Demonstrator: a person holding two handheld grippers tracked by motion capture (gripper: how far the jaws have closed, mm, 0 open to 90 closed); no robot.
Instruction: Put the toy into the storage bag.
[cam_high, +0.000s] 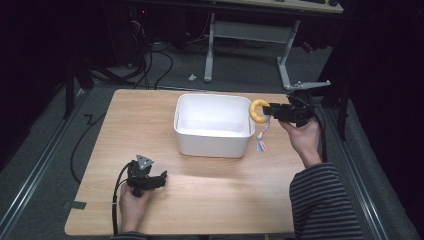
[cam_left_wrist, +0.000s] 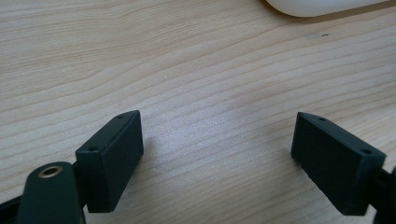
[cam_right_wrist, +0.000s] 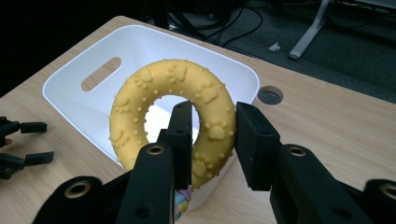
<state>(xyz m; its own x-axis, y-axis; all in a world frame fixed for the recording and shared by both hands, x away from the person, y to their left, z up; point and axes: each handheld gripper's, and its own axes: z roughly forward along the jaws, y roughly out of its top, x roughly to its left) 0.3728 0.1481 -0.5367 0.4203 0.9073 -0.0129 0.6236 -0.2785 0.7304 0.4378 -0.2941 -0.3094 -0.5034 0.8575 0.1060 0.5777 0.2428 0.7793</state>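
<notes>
A yellow rubber ring toy (cam_right_wrist: 173, 112) with paw prints and small bumps hangs in the air over the right rim of the white bin (cam_high: 212, 125). My right gripper (cam_right_wrist: 212, 140) is shut on the ring's lower right part, one jaw through its hole. In the high view the ring (cam_high: 257, 111) sits at the bin's right edge with a coloured tassel (cam_high: 262, 139) dangling below it, and the right gripper (cam_high: 272, 111) reaches in from the right. My left gripper (cam_left_wrist: 217, 154) rests low over the wooden table (cam_left_wrist: 196, 70), jaws wide apart, nothing between them; the high view has it (cam_high: 159, 179) at front left.
The white bin (cam_right_wrist: 93, 84) has a slot handle in its end wall and looks bare inside. A round cable hole (cam_right_wrist: 270, 94) lies in the tabletop behind it. Desk legs and cables stand on the floor beyond the table.
</notes>
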